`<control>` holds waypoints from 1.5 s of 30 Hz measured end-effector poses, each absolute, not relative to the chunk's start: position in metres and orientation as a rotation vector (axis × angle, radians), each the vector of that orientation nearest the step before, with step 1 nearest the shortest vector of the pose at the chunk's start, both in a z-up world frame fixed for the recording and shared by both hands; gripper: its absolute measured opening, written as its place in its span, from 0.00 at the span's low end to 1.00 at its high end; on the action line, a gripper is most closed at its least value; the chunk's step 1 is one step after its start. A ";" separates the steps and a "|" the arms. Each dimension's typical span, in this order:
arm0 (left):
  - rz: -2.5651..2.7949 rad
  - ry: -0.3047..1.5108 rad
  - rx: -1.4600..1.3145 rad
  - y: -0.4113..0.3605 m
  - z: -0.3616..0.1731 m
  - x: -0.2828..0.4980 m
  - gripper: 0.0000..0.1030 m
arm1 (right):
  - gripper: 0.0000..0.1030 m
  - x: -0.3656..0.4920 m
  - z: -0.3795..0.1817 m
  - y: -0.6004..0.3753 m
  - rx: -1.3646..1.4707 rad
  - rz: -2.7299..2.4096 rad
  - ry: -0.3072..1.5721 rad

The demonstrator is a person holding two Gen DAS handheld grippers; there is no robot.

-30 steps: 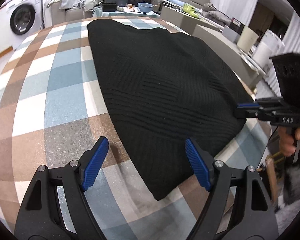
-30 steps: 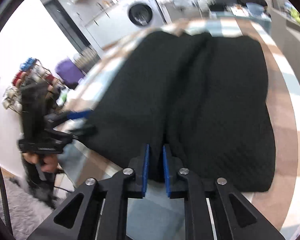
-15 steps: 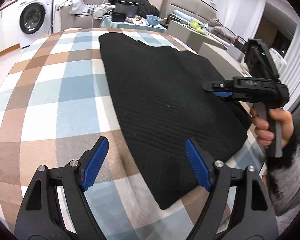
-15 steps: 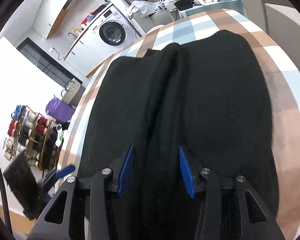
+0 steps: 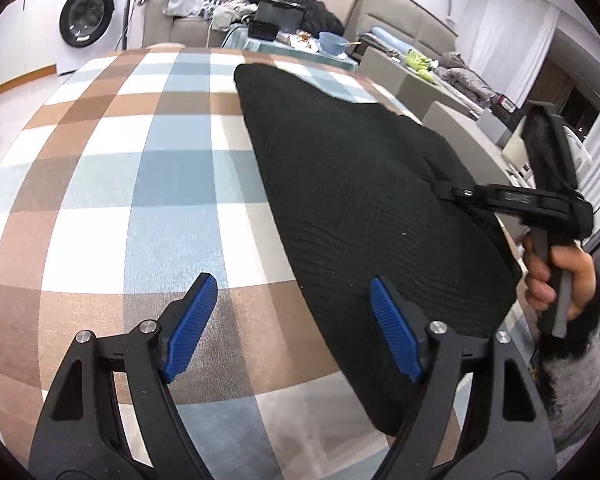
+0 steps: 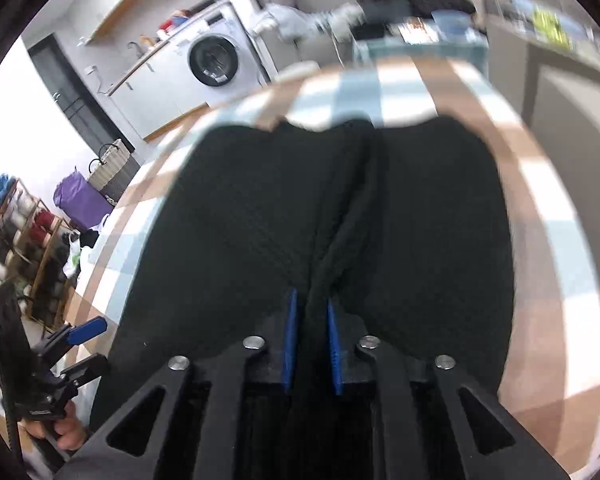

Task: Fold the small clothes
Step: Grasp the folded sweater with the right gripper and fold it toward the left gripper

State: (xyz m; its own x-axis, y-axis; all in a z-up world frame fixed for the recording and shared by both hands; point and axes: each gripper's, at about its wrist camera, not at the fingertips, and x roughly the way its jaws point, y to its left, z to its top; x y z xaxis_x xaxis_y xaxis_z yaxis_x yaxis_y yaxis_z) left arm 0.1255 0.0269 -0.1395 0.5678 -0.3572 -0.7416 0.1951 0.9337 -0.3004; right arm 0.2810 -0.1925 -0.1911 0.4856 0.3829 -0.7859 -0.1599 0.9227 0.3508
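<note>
While your right tool point(image 6: 311, 332) is closing, its blue pads stand nearly together with a raised ridge of the black knit garment point(image 6: 340, 220) between them, so the pinch lands on cloth and not on air. That ridge runs straight away from the tool toward the far edge of the garment, and the garment's long axis follows the same line, from the near hem under your right hand out toward the far end of the checked tabletop point(image 6: 540, 184). The right-wrist view is blurred, so you cannot tell how many layers sit in the pinch.

Your left tool point(image 5: 292, 320) is spread wide and holds nothing. It hangs over the bare tabletop point(image 5: 140, 184), with its right pad just over the garment's point(image 5: 360, 200) left edge near the near corner; the cloth lies to the right of it and stretches far. In that view the right tool point(image 5: 444, 191) reaches in from the right side, its tip at the cloth's right part, gripped by your right hand point(image 5: 560, 280).

Both tools point steeply down and forward. Judged from this, the right hand is the one already engaged, while the left, nearest the left near corner, needs only a short shift right to take that edge.
</note>
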 end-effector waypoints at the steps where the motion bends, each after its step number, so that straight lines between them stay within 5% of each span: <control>1: -0.326 0.922 -0.200 0.026 -0.141 0.127 0.74 | 0.21 0.278 -0.191 -0.196 0.269 0.348 1.014; 8: -0.390 0.943 -0.142 0.010 -0.147 0.109 0.75 | 0.36 0.204 -0.188 -0.206 0.312 0.473 1.024; 14: -0.439 0.931 -0.030 -0.004 -0.147 0.083 0.75 | 0.38 0.168 -0.183 -0.206 0.207 0.442 1.010; 25: -0.364 0.930 -0.171 -0.010 -0.150 0.148 0.74 | 0.45 0.180 -0.177 -0.256 0.238 0.192 0.921; 26: -0.365 0.924 -0.188 -0.010 -0.150 0.154 0.70 | 0.45 0.181 -0.178 -0.255 0.228 0.185 0.931; 30: -0.320 0.916 -0.256 -0.003 -0.150 0.169 0.13 | 0.45 0.182 -0.187 -0.244 0.154 0.163 0.946; 45: -0.180 0.847 -0.200 0.060 -0.141 0.131 0.07 | 0.46 0.172 -0.189 -0.189 0.107 0.374 1.001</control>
